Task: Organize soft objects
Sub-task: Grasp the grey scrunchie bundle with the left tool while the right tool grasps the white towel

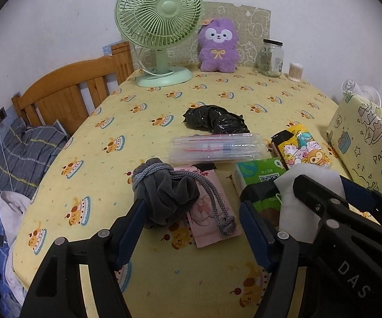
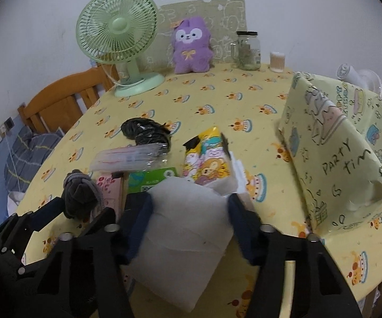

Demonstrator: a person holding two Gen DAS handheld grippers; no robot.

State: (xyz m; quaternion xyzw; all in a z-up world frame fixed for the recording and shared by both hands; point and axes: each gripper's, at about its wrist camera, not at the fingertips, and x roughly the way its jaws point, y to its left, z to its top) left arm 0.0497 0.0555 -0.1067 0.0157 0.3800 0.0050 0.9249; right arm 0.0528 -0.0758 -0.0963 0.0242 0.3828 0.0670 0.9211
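A grey velvet drawstring pouch [image 1: 164,196] lies on the yellow tablecloth [image 1: 98,164], partly on a pink packet [image 1: 212,220]. My left gripper [image 1: 191,206] is open around the pouch; only the left finger touches it. My right gripper [image 2: 190,201] is shut on a white soft pack [image 2: 185,238], with a pad pressing each side. In the left wrist view the right gripper [image 1: 323,182] holds that white pack [image 1: 294,212] just right of the left gripper. A purple plush toy [image 1: 217,45] sits upright at the back.
Just beyond the grippers lie a green tissue pack [image 1: 260,175], a cartoon-printed pack [image 1: 302,148], a clear plastic pack [image 1: 217,148] and a black plastic bag [image 1: 214,119]. A printed open box [image 2: 350,153] stands right. A green fan [image 1: 161,26], jar [image 1: 270,58] and swab tub [image 1: 295,71] line the back.
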